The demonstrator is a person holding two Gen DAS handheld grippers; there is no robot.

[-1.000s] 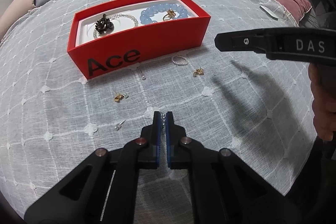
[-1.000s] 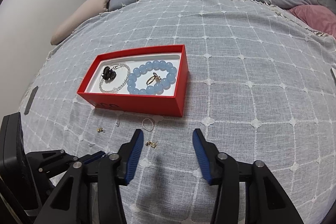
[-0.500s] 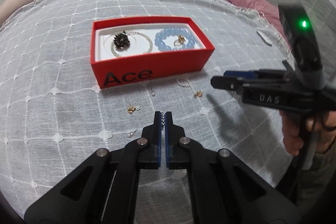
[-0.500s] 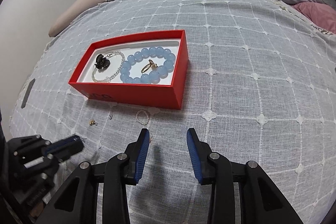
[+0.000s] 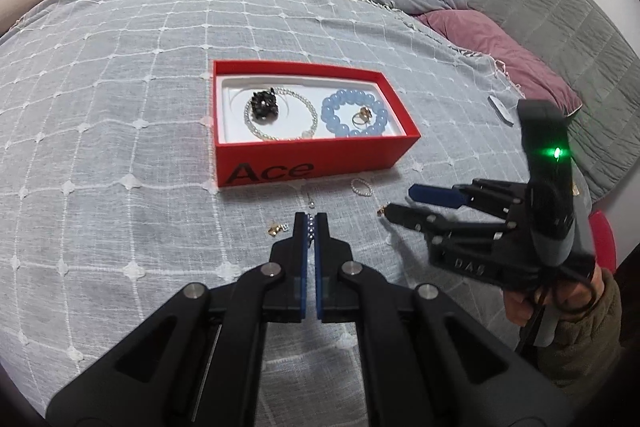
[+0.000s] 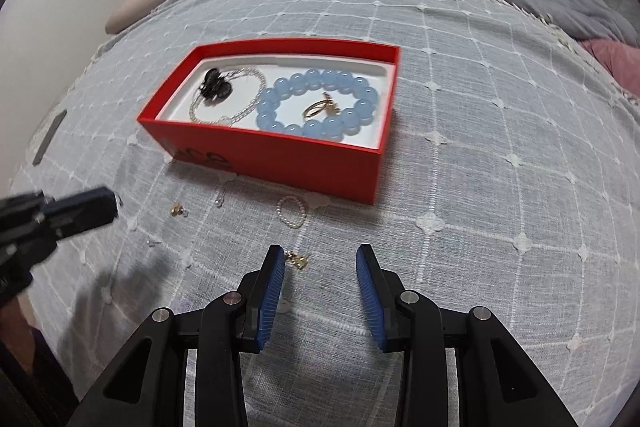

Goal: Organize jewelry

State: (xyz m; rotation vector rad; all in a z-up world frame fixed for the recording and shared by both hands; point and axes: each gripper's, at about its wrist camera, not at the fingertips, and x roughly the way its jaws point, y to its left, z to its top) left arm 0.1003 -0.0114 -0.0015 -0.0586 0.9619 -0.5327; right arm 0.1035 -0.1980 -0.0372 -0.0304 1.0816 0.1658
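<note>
- Soft bed covers fill the room, and a pale checked blanket (image 5: 120, 107) lies flat on the bed.
- On the blanket sits a red box (image 5: 312, 151) with no lid.
- Inside the box are a blue bead bracelet (image 5: 354, 117), a gold ring (image 5: 362, 115) in its middle, a clear bead necklace (image 5: 280, 115) and a black flower piece (image 5: 265, 105).
- Some small pieces lie loose on the blanket, on the near side of the box: a little pearl ring (image 6: 292, 211), a gold earring (image 6: 297, 259), another gold earring (image 5: 277, 228) and a tiny stud (image 5: 311, 203).
- The left gripper (image 5: 311, 227) has its jaws shut tight on a thin string of tiny shiny beads (image 5: 311, 229).
- The right gripper (image 6: 320, 263) has its jaws partly open, with nothing held. The gold earring lies just beside its left jaw, low down near the blanket.
- I think the tiny beads could slip out before they reach the box, because they are so thin and the hold is only at the tips.
- I think the right jaws could miss the gold earring or push it away, because it sits off to one side and not in the middle.
- The jaws might also pinch the soft blanket and pull it, and that could shake the box and roll the loose pieces.
</note>
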